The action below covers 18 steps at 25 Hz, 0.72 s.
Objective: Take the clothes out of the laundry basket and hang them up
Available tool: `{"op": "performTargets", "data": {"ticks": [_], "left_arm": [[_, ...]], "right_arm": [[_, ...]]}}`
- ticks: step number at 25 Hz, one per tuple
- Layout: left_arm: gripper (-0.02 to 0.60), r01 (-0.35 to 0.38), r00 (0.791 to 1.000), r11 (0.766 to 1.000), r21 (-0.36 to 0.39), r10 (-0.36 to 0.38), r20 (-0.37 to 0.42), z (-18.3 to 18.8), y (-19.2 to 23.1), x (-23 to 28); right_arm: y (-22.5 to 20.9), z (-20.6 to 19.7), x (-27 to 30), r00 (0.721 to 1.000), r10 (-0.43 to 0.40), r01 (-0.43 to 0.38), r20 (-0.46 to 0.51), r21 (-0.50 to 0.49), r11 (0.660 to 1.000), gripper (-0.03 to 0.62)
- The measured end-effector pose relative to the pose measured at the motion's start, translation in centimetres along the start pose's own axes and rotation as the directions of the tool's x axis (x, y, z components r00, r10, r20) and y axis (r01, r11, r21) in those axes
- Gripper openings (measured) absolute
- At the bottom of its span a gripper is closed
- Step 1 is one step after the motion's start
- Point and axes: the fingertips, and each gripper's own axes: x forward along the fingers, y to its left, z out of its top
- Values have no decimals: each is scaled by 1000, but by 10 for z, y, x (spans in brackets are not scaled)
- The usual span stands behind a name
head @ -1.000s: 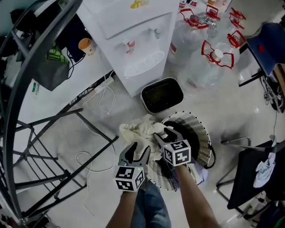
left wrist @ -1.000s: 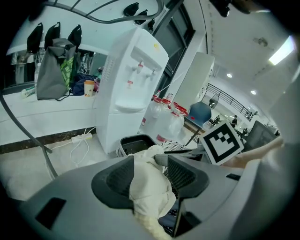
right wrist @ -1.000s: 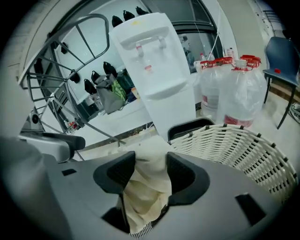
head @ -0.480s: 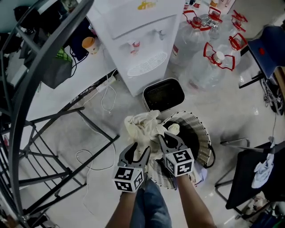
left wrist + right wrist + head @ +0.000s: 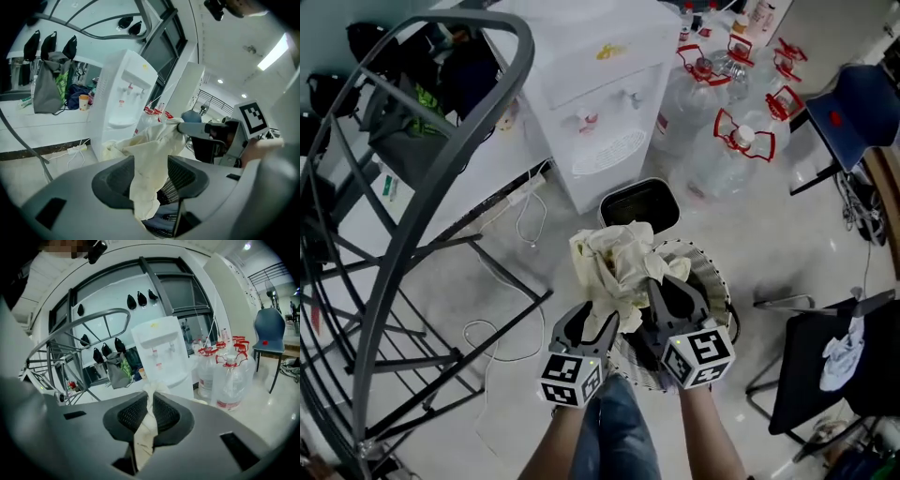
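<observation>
Metal drying rack (image 5: 422, 150) is standing at far left, well apart from both grippers. Left gripper (image 5: 592, 317) is holding its jaws spread. A fold of the cream garment (image 5: 614, 258) is hanging loose between them and is not being pinched. The garment is bunching above and between the two grippers, over the near edge of the laundry basket (image 5: 714, 281) and in front of the white water dispenser (image 5: 591, 75). Right gripper (image 5: 667, 284) is pinching the garment: its jaws have just been closing and are pressing together on the cloth. The basket is sitting on the floor, its ribbed rim showing just beside the right gripper.
</observation>
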Motion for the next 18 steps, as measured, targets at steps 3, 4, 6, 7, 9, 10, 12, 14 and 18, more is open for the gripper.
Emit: {"op": "performTargets", "data": {"ticks": [3,4,6,7,9,10,12,14,18], "left_arm": [[221,17,1000,1000,13,-18,19,14,-9,-14],[221,22,999,1000,13,-23,23,19,-12,-20],[221,36,999,999,8,-36,26,27,-18,-33],[221,47,999,999,5,-47,28,31,-22,-38],[221,69,997,998,11,-69,30,41,-30,-46],[221,76,997,997,17,-76,32,46,-34,-52],[221,83,996,996,29,-84,36,59,-42,-67],[221,91,995,995,42,-93,42,72,-51,-83],[246,145,988,985,92,-150,43,93,-67,-100]], "right_arm": [[8,30,-20,999,-6,7,46,-10,1000,37],[11,39,-27,998,-13,14,57,-8,1000,37],[18,55,-41,997,-30,30,75,-1,1000,37],[20,64,-48,996,-39,39,85,0,999,37],[25,82,-59,993,-53,54,106,-1,999,37],[30,91,-66,992,-59,60,113,-7,998,37],[42,108,-80,990,-68,71,122,-22,997,35],[55,125,-95,989,-74,78,131,-31,996,35],[83,159,-119,984,-70,79,163,-55,995,35]]}}
